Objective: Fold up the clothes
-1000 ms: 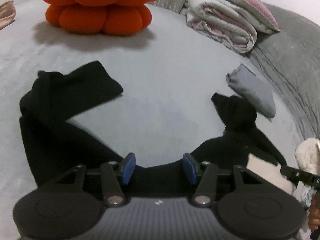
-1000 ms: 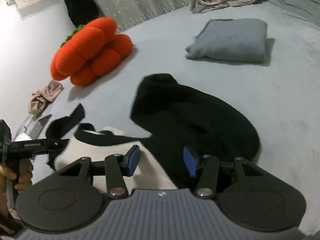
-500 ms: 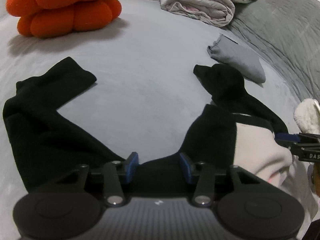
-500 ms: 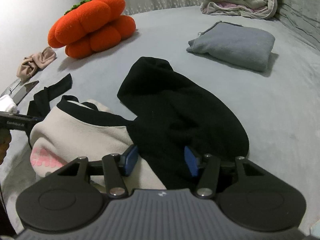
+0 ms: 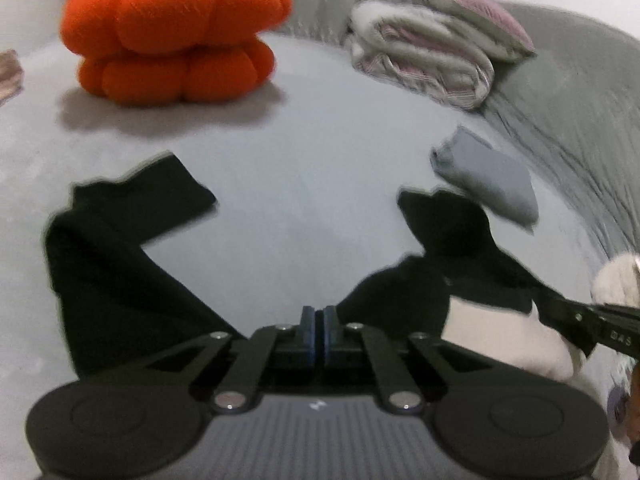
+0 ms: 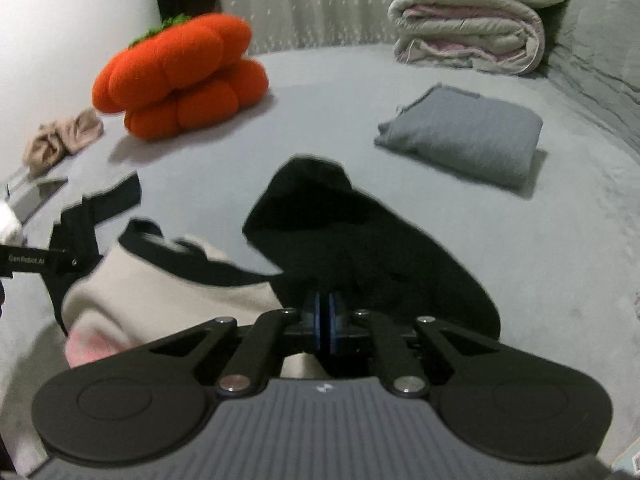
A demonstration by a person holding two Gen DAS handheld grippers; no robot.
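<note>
The grey bed (image 6: 420,208) fills both frames; the black and cream sweater (image 6: 360,248) sprawls across the lower middle, sleeves spread toward left and right edges; the left gripper (image 5: 319,334) and right gripper (image 6: 324,322) are each pressed together on its near edge; if either pinch catches only one thin layer, lifting could let the cloth slip and skew the fold.

Dim, even indoor light; soft shadows; motion blur; strong fisheye bending at edges

Beige cloth (image 5: 10,76) cut by left edge; sweater (image 6: 168,300) hem behind tongs body.
</note>
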